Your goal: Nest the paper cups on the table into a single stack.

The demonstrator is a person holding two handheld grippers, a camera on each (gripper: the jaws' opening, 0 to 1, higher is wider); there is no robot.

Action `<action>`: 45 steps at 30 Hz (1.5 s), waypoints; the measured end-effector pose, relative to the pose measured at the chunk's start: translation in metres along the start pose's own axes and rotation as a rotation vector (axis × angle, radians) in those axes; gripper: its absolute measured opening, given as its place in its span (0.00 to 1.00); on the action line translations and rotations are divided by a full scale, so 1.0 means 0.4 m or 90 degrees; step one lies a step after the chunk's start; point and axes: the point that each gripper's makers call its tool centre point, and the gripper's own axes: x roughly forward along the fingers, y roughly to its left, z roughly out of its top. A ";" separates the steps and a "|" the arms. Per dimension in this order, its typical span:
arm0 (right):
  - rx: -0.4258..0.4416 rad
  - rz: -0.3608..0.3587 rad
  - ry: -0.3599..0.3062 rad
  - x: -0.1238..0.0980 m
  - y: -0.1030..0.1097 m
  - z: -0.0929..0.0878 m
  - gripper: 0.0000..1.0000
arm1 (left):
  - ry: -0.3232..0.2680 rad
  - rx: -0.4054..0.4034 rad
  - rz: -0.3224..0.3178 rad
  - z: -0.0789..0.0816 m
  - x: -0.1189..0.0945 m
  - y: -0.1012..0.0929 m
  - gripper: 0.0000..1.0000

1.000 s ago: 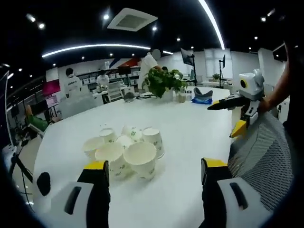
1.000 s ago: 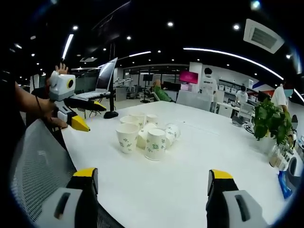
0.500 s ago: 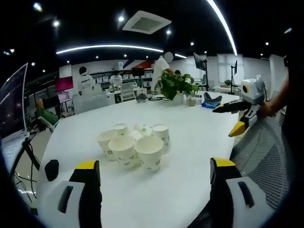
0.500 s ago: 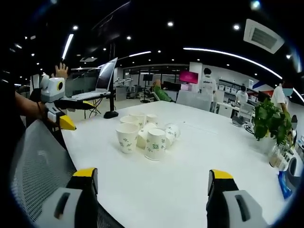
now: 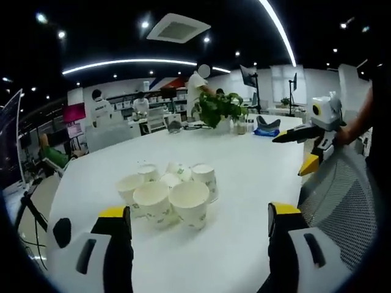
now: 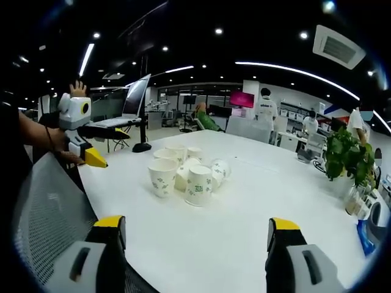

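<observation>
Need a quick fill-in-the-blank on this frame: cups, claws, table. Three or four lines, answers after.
1. The paper cups sit clustered on a table whose colour is ____.
2. Both the left claw and the right claw have their jaws ____.
3. Neither claw holds a ____.
4. In the right gripper view, the potted plant stands to the ____ of the cups.

Missing words: white; open; cup; right

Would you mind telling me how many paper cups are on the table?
7 cups, clustered on the table: two in front, two behind them, three at the back; others may be hidden.
</observation>
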 end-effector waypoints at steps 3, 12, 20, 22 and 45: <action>0.000 0.000 0.000 0.000 0.000 0.001 0.98 | -0.005 0.002 -0.003 0.005 0.015 0.001 0.88; 0.002 -0.007 -0.002 -0.002 -0.006 0.001 0.98 | 0.003 0.033 -0.032 0.012 0.070 -0.002 0.78; 0.003 -0.010 -0.004 -0.002 -0.010 0.001 0.97 | 0.005 0.044 -0.052 0.015 0.106 -0.010 0.73; 0.003 -0.010 -0.003 -0.002 -0.009 0.001 0.97 | 0.007 0.045 -0.056 0.017 0.112 -0.015 0.72; 0.004 -0.012 0.003 -0.002 -0.011 -0.004 0.95 | 0.051 0.095 -0.132 -0.008 0.193 -0.038 0.41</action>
